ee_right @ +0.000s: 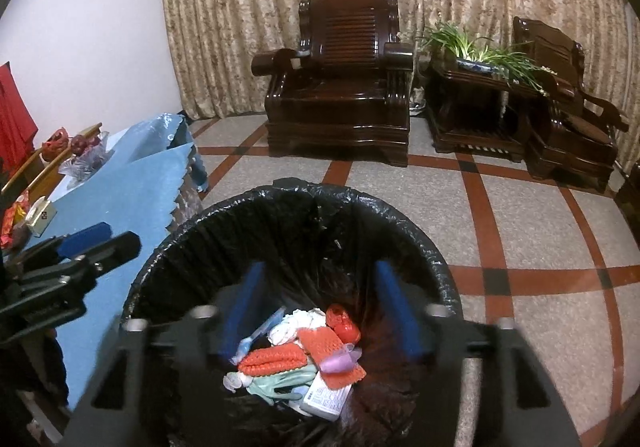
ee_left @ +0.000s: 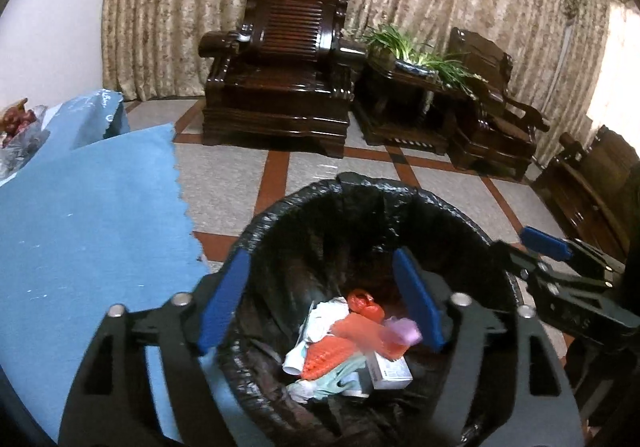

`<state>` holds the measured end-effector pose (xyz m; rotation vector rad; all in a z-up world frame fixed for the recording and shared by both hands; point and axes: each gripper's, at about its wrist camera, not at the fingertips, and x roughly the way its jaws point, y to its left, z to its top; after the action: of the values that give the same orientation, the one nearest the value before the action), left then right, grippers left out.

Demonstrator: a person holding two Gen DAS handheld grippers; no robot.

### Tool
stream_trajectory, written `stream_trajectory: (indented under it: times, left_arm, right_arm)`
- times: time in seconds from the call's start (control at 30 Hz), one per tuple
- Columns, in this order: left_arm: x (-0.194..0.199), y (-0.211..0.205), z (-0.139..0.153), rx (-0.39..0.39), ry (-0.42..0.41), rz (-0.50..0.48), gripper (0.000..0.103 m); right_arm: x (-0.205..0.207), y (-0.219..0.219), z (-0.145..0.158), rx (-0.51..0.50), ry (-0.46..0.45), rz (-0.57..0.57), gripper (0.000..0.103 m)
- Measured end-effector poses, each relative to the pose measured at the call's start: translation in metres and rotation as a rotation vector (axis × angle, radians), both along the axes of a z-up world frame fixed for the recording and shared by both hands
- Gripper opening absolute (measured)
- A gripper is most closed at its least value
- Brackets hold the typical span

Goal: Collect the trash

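Observation:
A round bin with a black liner (ee_left: 280, 211) (ee_right: 224, 207) stands on the floor beside the table. Inside lies trash (ee_left: 348, 343) (ee_right: 304, 355): orange foam net, a red bag, white tissue, a small white box, a purple piece, a pale green glove. My left gripper (ee_left: 320, 303) hangs open and empty over the bin's left part. My right gripper (ee_right: 320, 311) hangs open and empty over the bin's middle. The right gripper also shows at the right edge of the left wrist view (ee_left: 560, 259), and the left gripper at the left edge of the right wrist view (ee_right: 84, 247).
A table with a blue cloth (ee_left: 88, 215) (ee_right: 132, 183) stands left of the bin, with fruit in a bag (ee_right: 84, 155) and a small box (ee_right: 40, 217) on it. Dark wooden armchairs (ee_left: 280, 75) (ee_right: 344, 83), a side table with a plant (ee_left: 408, 59) and curtains stand behind.

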<state>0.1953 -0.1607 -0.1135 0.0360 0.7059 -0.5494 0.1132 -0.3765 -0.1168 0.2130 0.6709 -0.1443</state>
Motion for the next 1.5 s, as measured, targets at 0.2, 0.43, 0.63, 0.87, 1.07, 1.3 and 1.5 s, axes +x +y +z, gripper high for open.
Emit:
stream_trajectory:
  times: [0.2,0.43,0.63,0.87,1.07,1.3,1.5]
  left_arm:
    - [-0.008,0.021,0.014,0.007,-0.011,0.041,0.094]
    - [-0.022,0.055,0.026,0.030,-0.006,0.119,0.096]
    - [-0.042,0.078,0.045,0.045,-0.024,0.171,0.096]
    - [-0.069,0.098,0.064,0.058,-0.042,0.192,0.096]
    - [-0.095,0.111,0.079,0.066,-0.077,0.217,0.097]
    - [-0.117,0.122,0.095,0.052,-0.107,0.235,0.098]
    - [-0.130,0.137,0.103,0.030,-0.121,0.259,0.097]
  right_arm:
    - [-0.008,0.008,0.011,0.024,-0.009,0.012,0.097]
    - [-0.019,0.031,0.031,0.023,-0.028,0.073,0.097]
    - [-0.031,0.049,0.046,0.028,-0.030,0.092,0.097]
    - [-0.051,0.070,0.066,0.021,-0.037,0.101,0.097]
    - [-0.069,0.088,0.084,0.001,-0.069,0.134,0.097]
    - [-0.085,0.110,0.101,-0.026,-0.105,0.162,0.097]
    - [-0.092,0.121,0.105,-0.039,-0.109,0.186,0.097]
